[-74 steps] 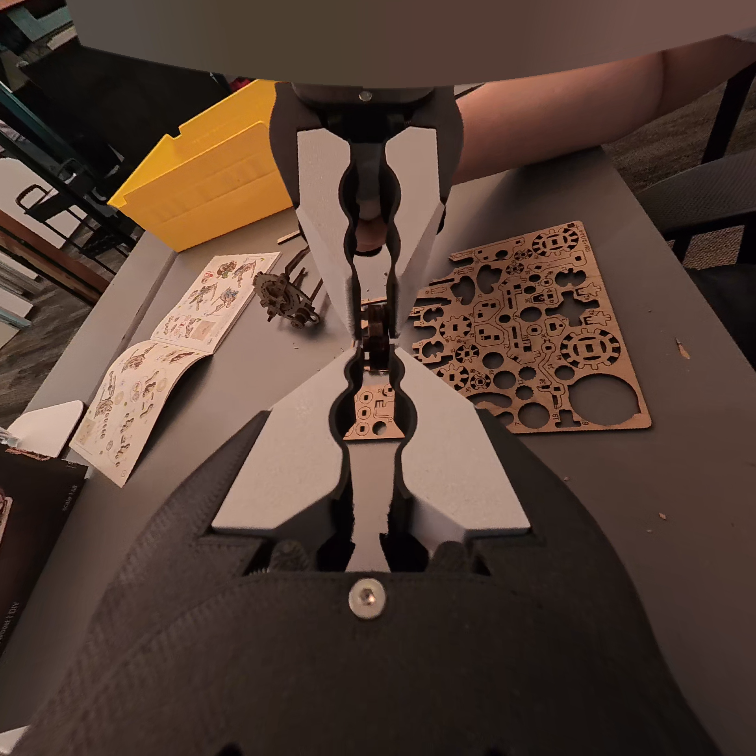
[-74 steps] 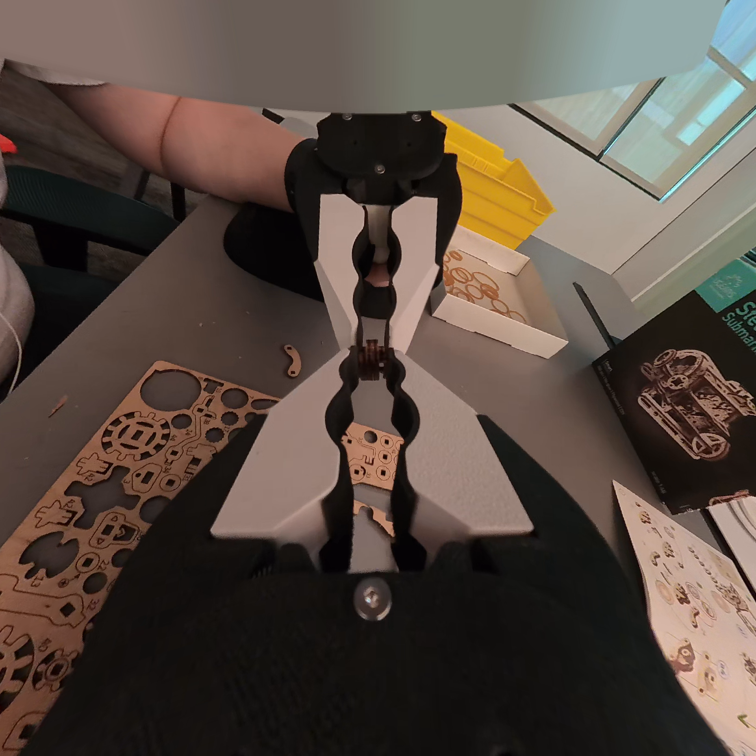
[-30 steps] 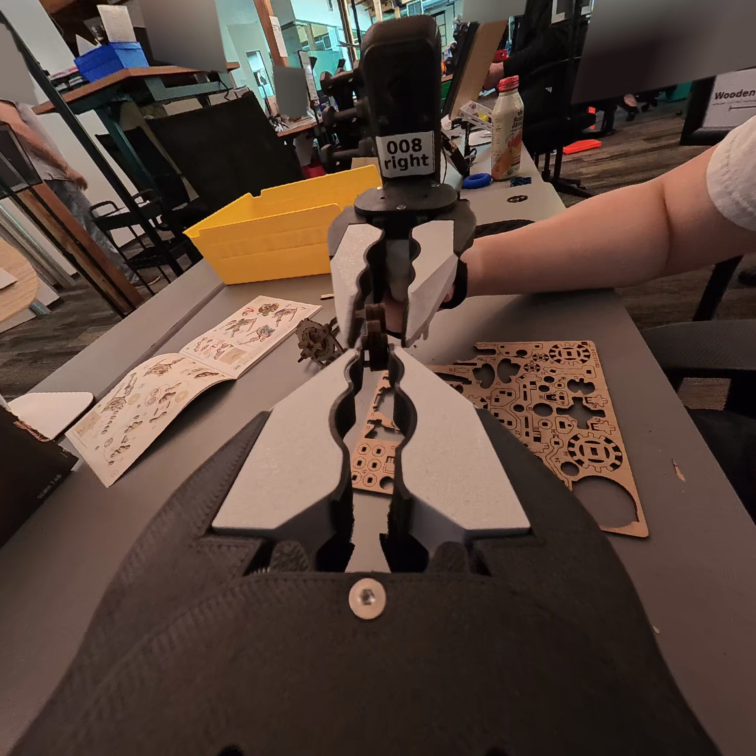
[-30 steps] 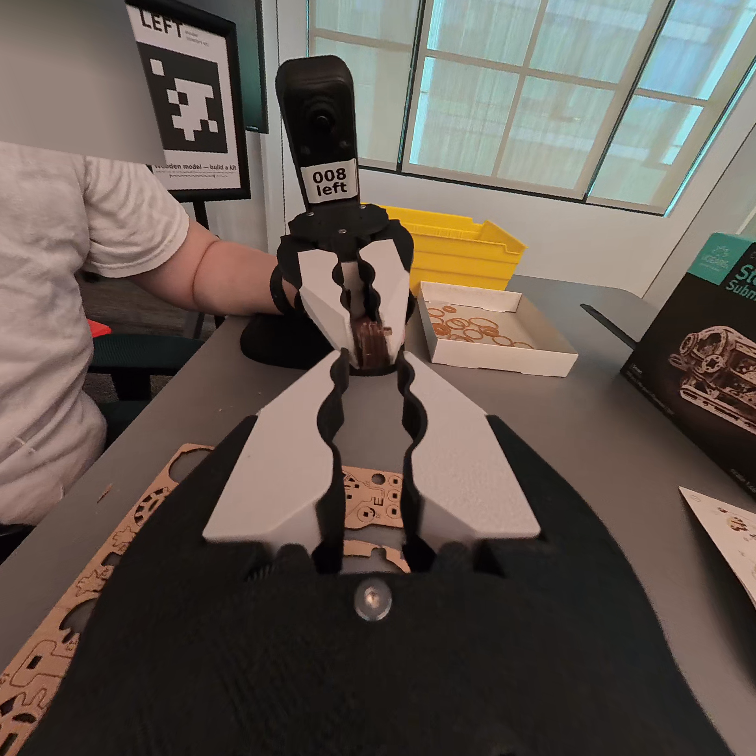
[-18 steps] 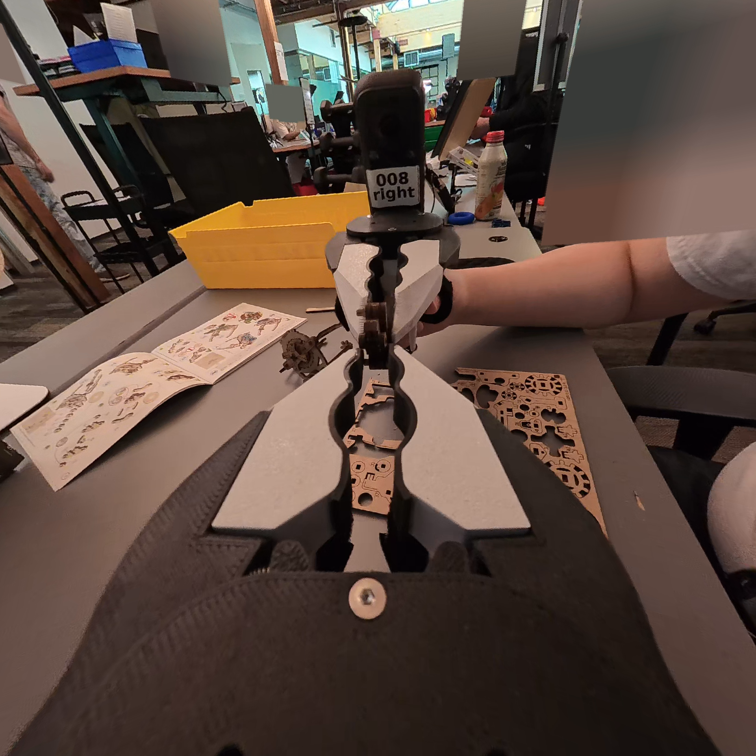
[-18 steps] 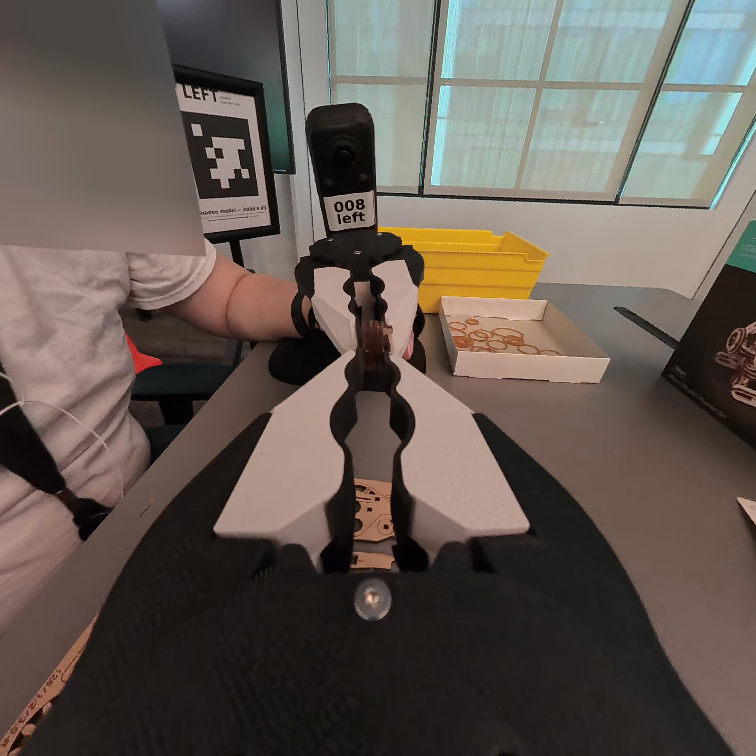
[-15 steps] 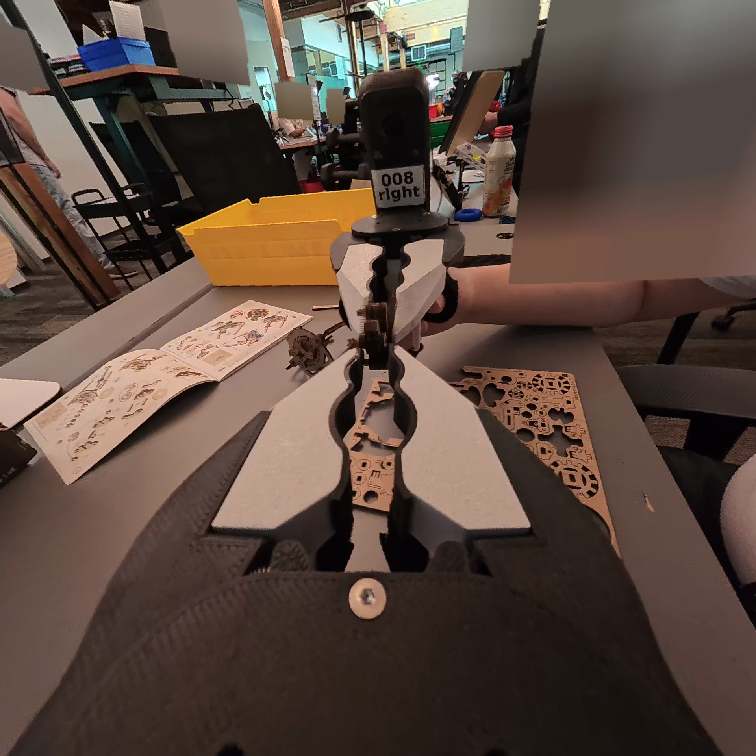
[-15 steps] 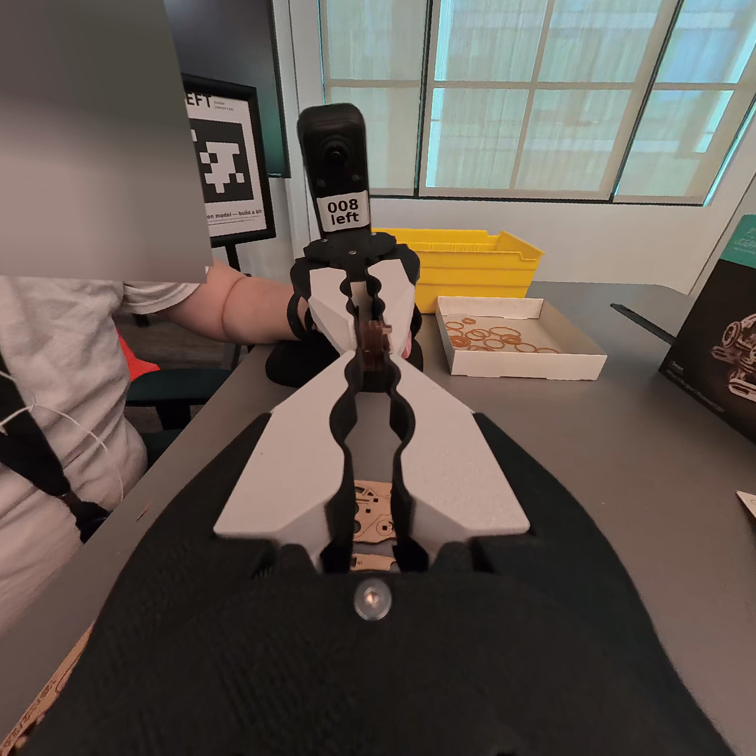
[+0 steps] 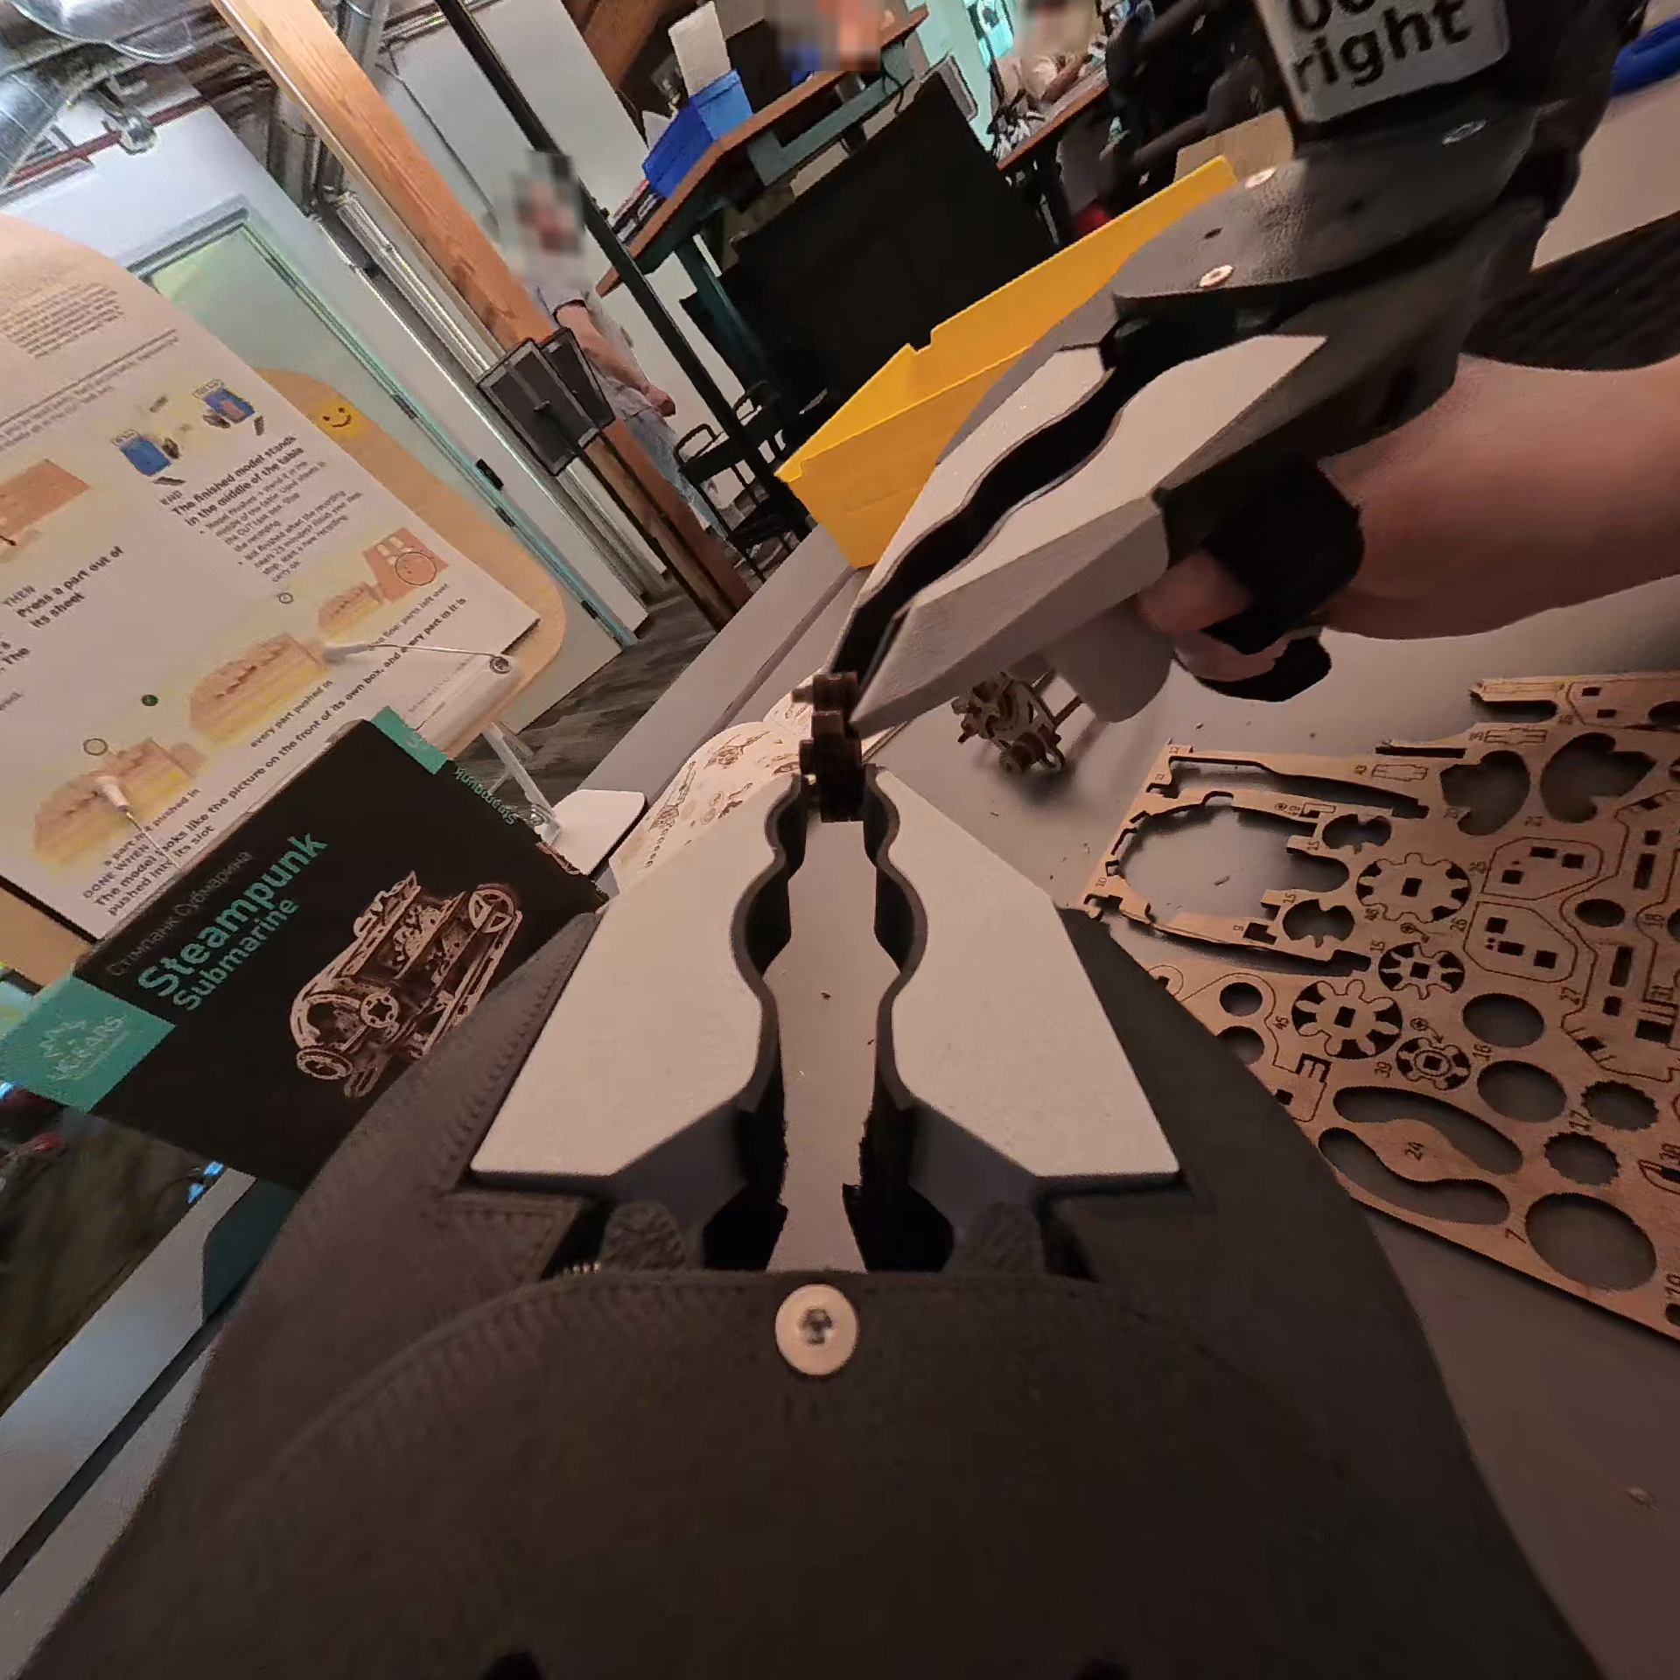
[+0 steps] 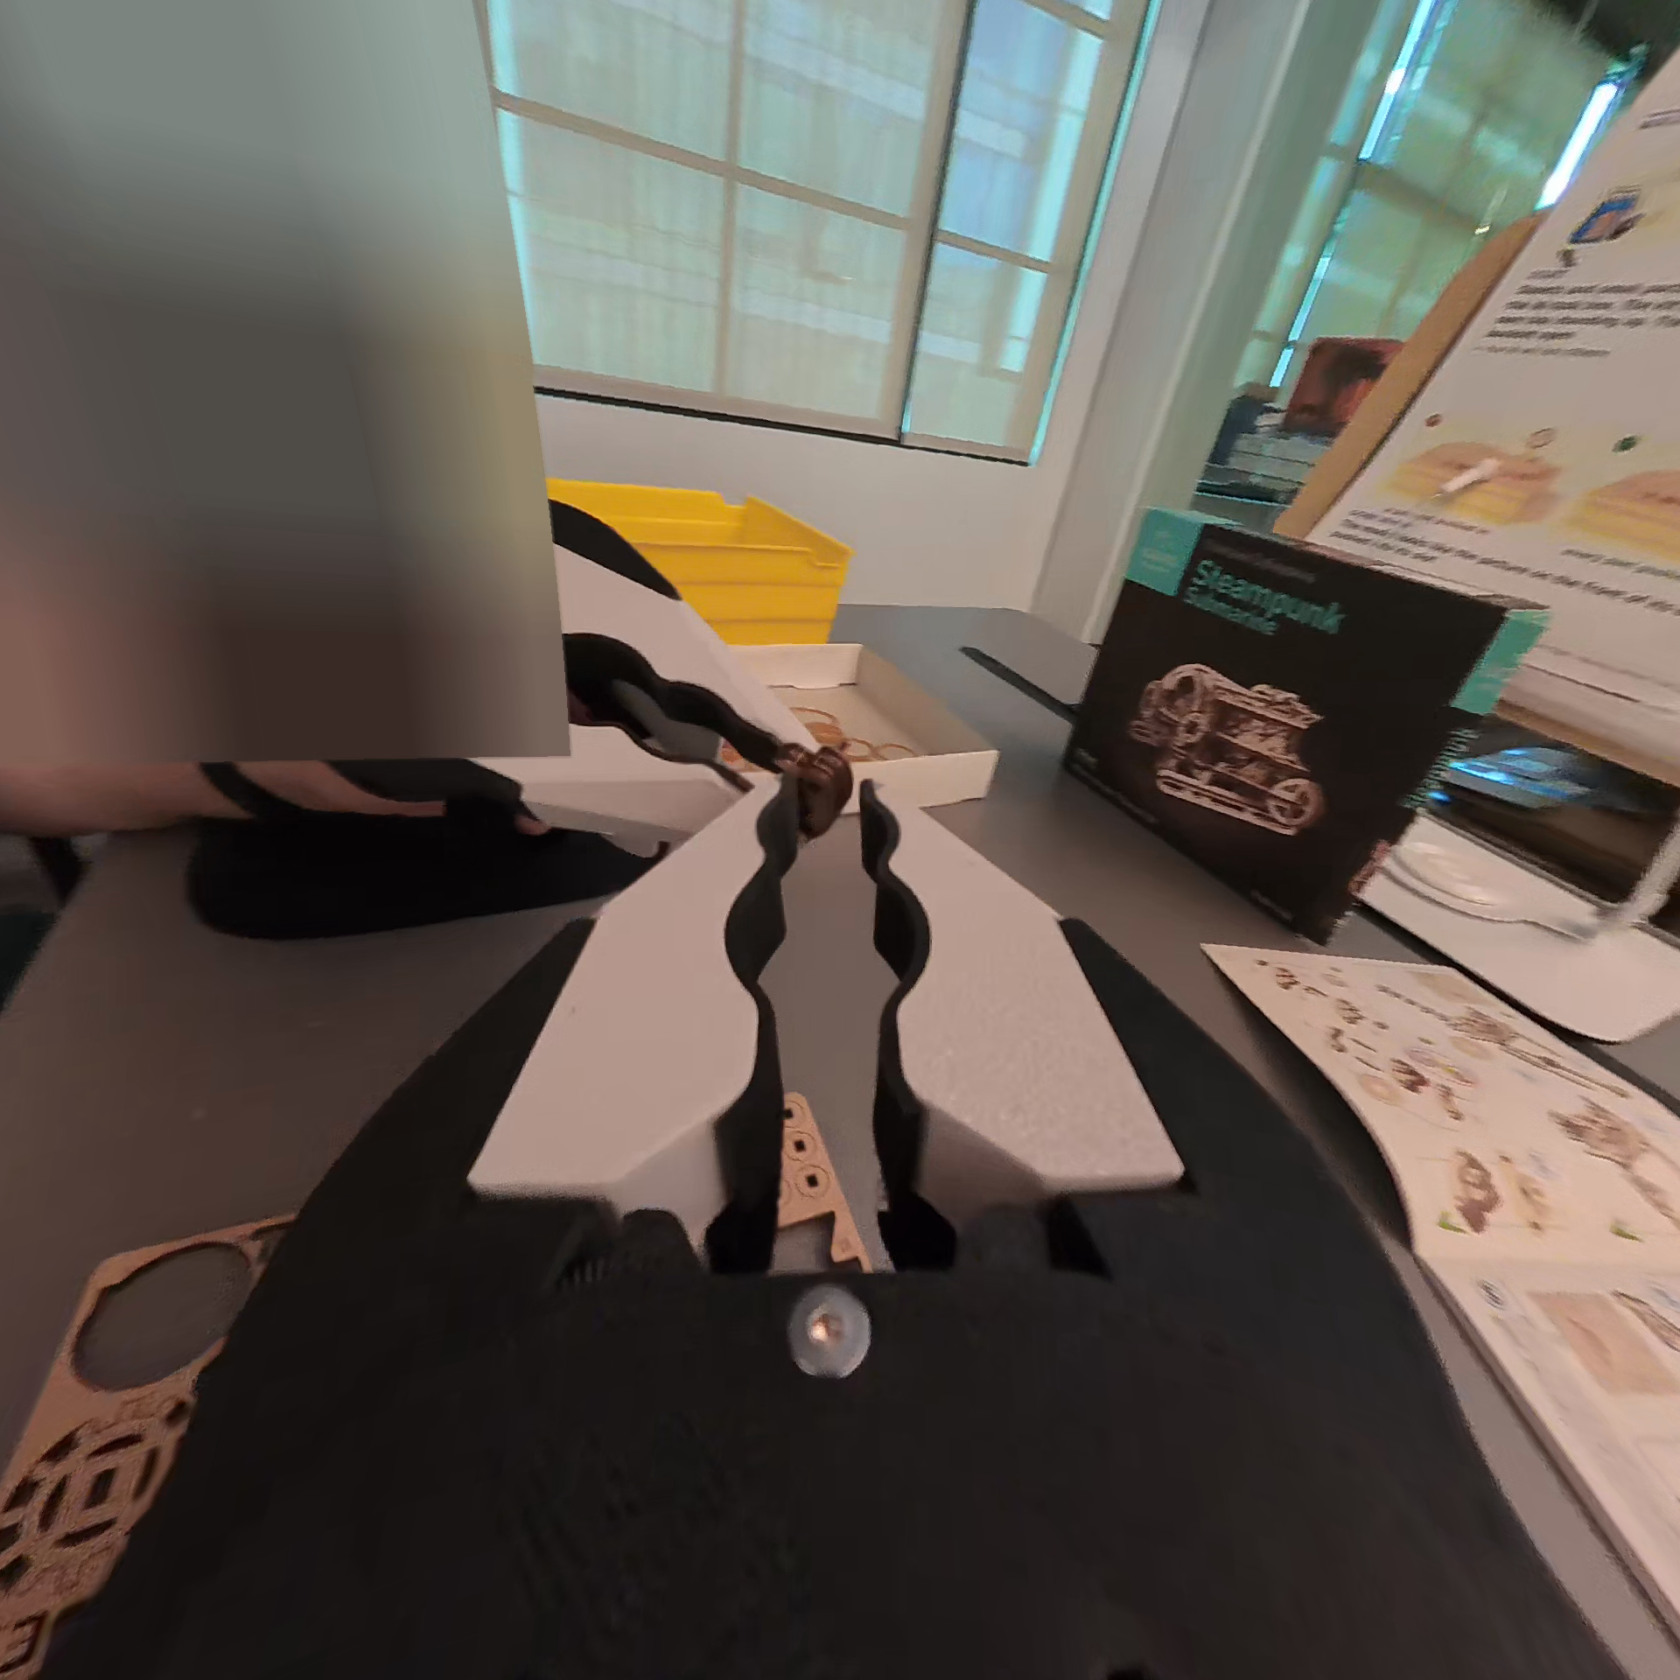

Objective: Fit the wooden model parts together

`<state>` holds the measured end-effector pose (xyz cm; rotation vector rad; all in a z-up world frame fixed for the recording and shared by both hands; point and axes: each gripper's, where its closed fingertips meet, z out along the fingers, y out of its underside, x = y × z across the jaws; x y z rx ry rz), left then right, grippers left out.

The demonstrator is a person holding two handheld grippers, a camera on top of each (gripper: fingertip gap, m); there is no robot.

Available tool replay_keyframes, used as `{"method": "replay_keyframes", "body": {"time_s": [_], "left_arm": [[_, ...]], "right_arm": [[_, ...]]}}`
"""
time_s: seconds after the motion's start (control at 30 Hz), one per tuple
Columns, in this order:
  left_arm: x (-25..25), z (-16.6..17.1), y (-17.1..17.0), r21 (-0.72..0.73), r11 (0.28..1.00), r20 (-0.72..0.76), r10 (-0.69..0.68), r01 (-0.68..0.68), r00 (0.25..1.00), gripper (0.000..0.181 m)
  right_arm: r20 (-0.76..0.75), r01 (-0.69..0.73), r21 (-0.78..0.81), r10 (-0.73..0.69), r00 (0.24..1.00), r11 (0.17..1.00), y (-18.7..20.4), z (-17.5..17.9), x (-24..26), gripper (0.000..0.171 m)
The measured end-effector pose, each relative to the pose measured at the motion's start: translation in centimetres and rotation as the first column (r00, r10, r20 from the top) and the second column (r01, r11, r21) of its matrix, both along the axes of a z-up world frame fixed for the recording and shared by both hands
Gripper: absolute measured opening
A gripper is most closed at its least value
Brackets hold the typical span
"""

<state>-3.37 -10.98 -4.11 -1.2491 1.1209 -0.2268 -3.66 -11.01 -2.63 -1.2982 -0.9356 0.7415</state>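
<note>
Writing present, not transcribed.

- White label [image 9: 1382,45], bold dark print, on the black mount atop the right hand-held gripper [image 9: 850,705].
- Black box [image 9: 300,945] with teal trim: printed title lines, small logo, line drawing. It stands near a bench [image 9: 1500,1364] edge.
- Big instruction poster [image 9: 182,564] behind the box, past the bench edge: several paragraphs and picture captions.
- Wooden sheet [image 9: 1418,955]: tiny engraved part numbers beside the cutouts.
- Open booklet [image 10: 1455,1136] near the bench's right edge: print too small to read.
</note>
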Motion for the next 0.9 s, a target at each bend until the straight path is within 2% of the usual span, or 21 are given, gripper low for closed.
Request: {"method": "replay_keyframes", "body": {"time_s": [0.03,0.27,0.4,0.9], "left_arm": [[0.06,-0.06,-0.02,0.004,1.000,-0.004,0.001,-0.001,1.000,0.010],[-0.24,0.32,0.27,0.001,1.000,0.023,0.020,-0.020,1.000,0.010],[-0.19,0.19,0.30,0.002,1.000,0.017,0.025,-0.025,1.000,0.010],[-0.08,0.08,0.18,0.064,0.997,-0.028,0.038,-0.036,0.999,0.010]], "right_arm": [[0.012,0.024,0.013,-0.024,1.000,1.000,0.15,-0.11,0.06,0.009],[-0.009,0.031,-0.030,-0.031,0.999,0.999,0.35,-0.39,0.10,0.001],[-0.026,-0.015,-0.059,0.014,1.000,0.998,0.08,-0.44,-0.30,0.010],[-0.058,0.006,-0.081,-0.011,0.998,0.997,0.42,-0.43,-0.18,0.006]]}}
